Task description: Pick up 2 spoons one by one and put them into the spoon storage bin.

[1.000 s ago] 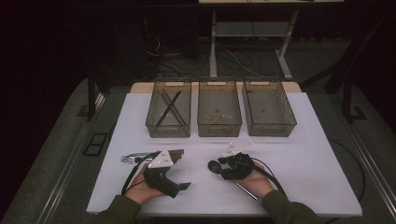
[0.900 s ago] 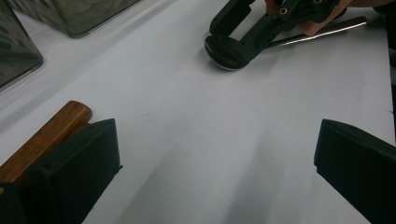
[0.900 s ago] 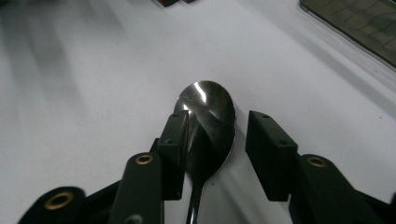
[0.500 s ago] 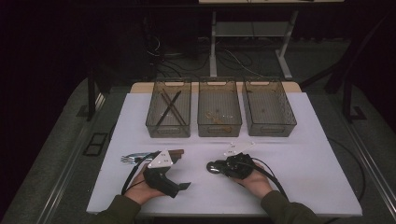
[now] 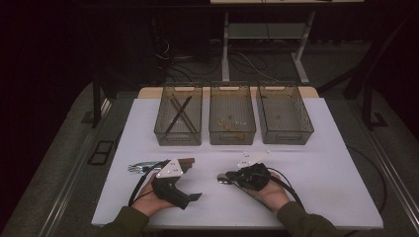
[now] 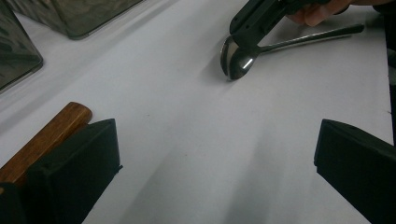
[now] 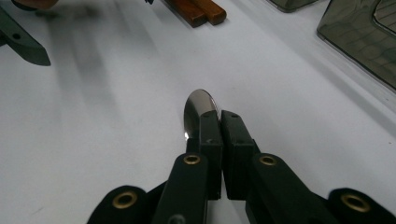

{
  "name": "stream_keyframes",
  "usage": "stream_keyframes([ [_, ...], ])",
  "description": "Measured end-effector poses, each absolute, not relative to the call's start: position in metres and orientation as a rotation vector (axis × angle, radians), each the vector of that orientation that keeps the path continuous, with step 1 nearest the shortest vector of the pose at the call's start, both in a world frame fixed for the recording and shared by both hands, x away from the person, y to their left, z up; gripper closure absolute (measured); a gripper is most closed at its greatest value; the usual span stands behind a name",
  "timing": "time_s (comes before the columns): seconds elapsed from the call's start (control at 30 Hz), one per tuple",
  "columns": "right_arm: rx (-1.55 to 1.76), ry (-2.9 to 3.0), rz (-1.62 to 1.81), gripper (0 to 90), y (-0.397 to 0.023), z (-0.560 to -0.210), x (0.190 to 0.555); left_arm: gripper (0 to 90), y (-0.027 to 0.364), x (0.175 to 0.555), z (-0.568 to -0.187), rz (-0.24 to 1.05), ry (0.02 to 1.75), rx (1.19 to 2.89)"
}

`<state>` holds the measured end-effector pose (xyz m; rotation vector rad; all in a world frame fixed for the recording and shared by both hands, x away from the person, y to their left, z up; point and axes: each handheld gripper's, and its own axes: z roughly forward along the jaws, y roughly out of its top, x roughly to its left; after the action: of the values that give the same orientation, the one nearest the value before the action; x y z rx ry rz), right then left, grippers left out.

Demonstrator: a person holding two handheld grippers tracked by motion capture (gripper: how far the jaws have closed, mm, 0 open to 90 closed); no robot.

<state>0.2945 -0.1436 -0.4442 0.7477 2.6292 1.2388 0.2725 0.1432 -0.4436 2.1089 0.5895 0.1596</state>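
While the left gripper (image 5: 190, 196) gapes wide near the table's (image 5: 321, 148) front edge, the right gripper (image 7: 219, 122), jaws just closed, pinches a spoon (image 7: 198, 105).

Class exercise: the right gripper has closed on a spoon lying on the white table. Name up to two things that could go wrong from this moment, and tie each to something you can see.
1. The right gripper has just been closing on the spoon at its bowl end, while the long handle sticks out behind. On lifting, the spoon may well pivot or slip from the pads.

2. The left gripper waits open close by, beside wooden-handled utensils. A swing towards the three bins might clip them.
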Motion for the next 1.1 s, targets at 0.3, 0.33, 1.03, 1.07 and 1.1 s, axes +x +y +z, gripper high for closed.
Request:
stream_keyframes([
  [0.3, 0.696, 2.640, 1.215, 88.4, -0.140, -0.442, 0.291, 0.0, 0.143, 0.272, -0.444, 0.160, 0.589, 2.110],
  [0.33, 0.688, 2.635, 1.203, 88.4, -0.139, -0.441, 0.290, 0.0, 0.143, 0.272, -0.444, 0.160, 0.589, 2.110],
  [1.03, 0.711, 2.605, 1.256, 88.6, -0.148, -0.428, 0.294, 0.0, 0.144, 0.273, -0.443, 0.163, 0.589, 2.102],
  [1.07, 0.719, 2.598, 1.260, 88.6, -0.149, -0.427, 0.294, 0.0, 0.144, 0.273, -0.443, 0.163, 0.589, 2.103],
  [1.1, 0.720, 2.592, 1.267, 88.6, -0.151, -0.426, 0.295, 0.0, 0.144, 0.273, -0.443, 0.163, 0.589, 2.100],
])
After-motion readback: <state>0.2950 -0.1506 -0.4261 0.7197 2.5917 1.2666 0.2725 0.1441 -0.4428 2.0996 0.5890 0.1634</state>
